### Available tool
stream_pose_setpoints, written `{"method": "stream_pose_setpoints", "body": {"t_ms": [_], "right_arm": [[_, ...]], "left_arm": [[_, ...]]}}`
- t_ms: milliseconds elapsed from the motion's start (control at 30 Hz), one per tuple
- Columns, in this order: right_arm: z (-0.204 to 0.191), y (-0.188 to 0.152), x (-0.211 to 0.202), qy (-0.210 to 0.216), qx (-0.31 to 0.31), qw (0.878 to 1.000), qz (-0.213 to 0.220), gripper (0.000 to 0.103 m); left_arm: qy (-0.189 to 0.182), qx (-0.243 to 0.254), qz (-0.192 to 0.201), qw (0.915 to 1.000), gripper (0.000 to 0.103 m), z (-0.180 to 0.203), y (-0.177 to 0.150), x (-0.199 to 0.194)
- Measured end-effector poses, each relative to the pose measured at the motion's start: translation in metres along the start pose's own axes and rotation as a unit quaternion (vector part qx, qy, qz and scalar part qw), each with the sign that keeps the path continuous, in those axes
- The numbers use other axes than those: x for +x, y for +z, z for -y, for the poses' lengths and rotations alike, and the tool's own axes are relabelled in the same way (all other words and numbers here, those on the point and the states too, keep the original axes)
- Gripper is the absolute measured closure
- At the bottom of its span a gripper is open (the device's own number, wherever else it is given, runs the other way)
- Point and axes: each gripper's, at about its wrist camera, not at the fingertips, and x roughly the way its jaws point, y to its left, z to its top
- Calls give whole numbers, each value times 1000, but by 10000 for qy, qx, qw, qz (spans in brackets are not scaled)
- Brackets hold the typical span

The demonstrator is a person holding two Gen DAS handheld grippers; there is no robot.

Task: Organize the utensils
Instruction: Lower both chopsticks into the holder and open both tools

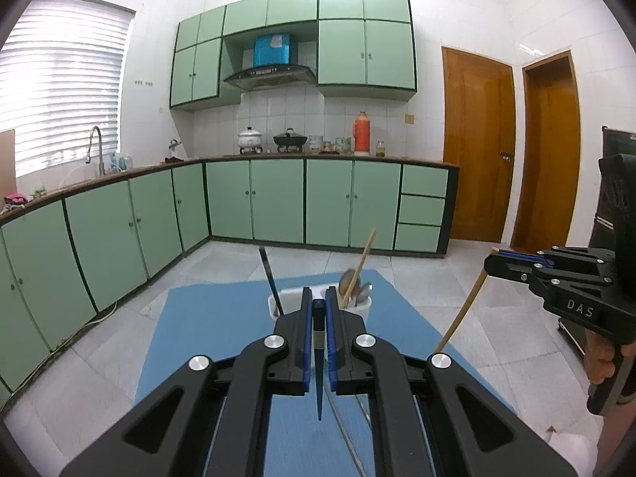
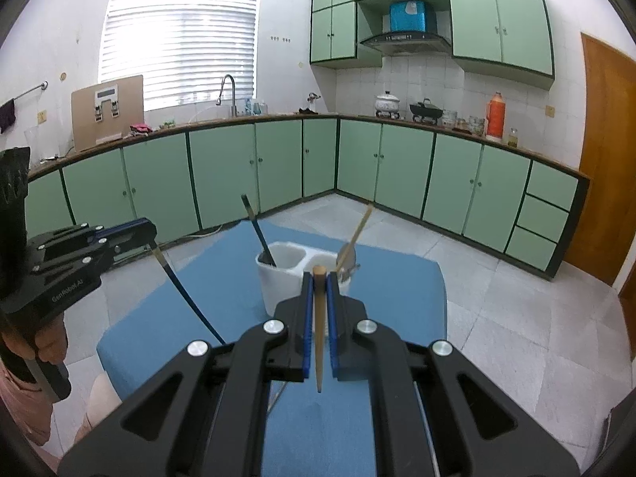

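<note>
My left gripper (image 1: 317,294) is shut on a dark blue chopstick (image 1: 319,377) that hangs tip down between its pads. In the right wrist view, my right gripper (image 2: 319,278) is shut on a wooden chopstick (image 2: 319,349), also tip down. Both hover over a blue mat (image 1: 206,338), short of a white two-compartment holder (image 2: 278,282). Its left compartment holds a dark chopstick (image 2: 258,234). The right one holds a wooden chopstick (image 2: 359,226) and metal spoons (image 2: 346,258). Each view shows the other gripper from the side: the right gripper (image 1: 491,260) and the left gripper (image 2: 153,238).
The blue mat (image 2: 222,278) covers a low table standing on a grey tiled floor (image 1: 119,318). Green kitchen cabinets (image 1: 278,198) run along the far walls, with wooden doors (image 1: 477,147) at the right. A person's hand (image 1: 600,361) grips the right handle.
</note>
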Motion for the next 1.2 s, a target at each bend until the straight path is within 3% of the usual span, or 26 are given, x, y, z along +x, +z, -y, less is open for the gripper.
{"method": "stream_pose_setpoints", "body": {"t_ms": [400,633,867,1200], "right_arm": [[-2,82,-9,51,-73,9966,819,97],[4,116,23,-116,-116,9955,931,97],[21,114,88,-138,107,9979,621,97],[37,78,164,-36,477,9988,98,97]], "left_arm": [[137,99,818,9965,97,-3,72,4],[294,173,1184,9924,97,-4,107,36],[385,32,850,9956,97,-20,106,105],[375,-179,165,9990,97,-40,66,183]]}}
